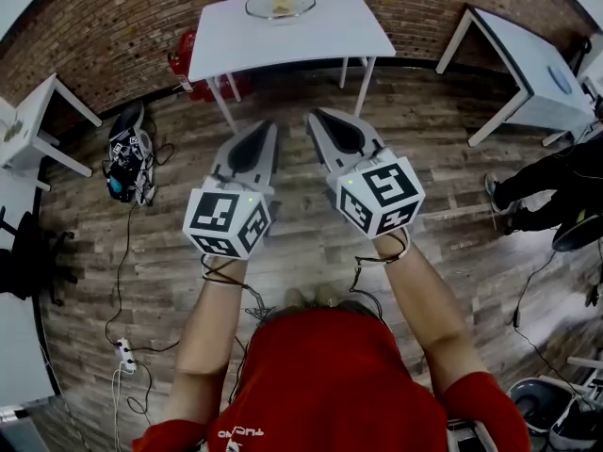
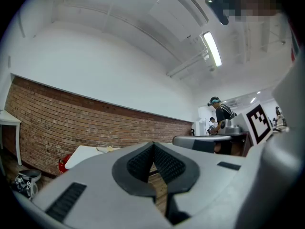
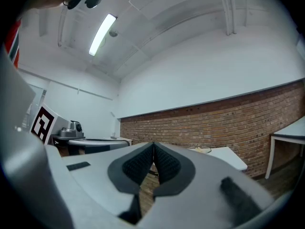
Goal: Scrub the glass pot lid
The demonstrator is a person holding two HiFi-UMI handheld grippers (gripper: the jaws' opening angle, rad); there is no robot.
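The glass pot lid (image 1: 280,5) lies on a white table (image 1: 236,40) by the brick wall, with something yellowish in or under it. My left gripper (image 1: 267,125) and right gripper (image 1: 316,119) are held side by side over the wooden floor, well short of that table and pointing toward it. Both are shut with nothing between the pads. In the left gripper view the jaws (image 2: 153,144) meet at the tip and the lid (image 2: 106,148) shows small beyond them. The right gripper view shows the jaws (image 3: 153,144) closed too, with the lid (image 3: 198,149) far off.
Another white table (image 1: 528,64) stands at the right and one (image 1: 28,121) at the left. A red object (image 1: 181,55) sits beside the lid's table. Gear (image 1: 127,163), cables and a power strip (image 1: 124,356) lie on the floor at left. A person's legs (image 1: 556,196) show at right.
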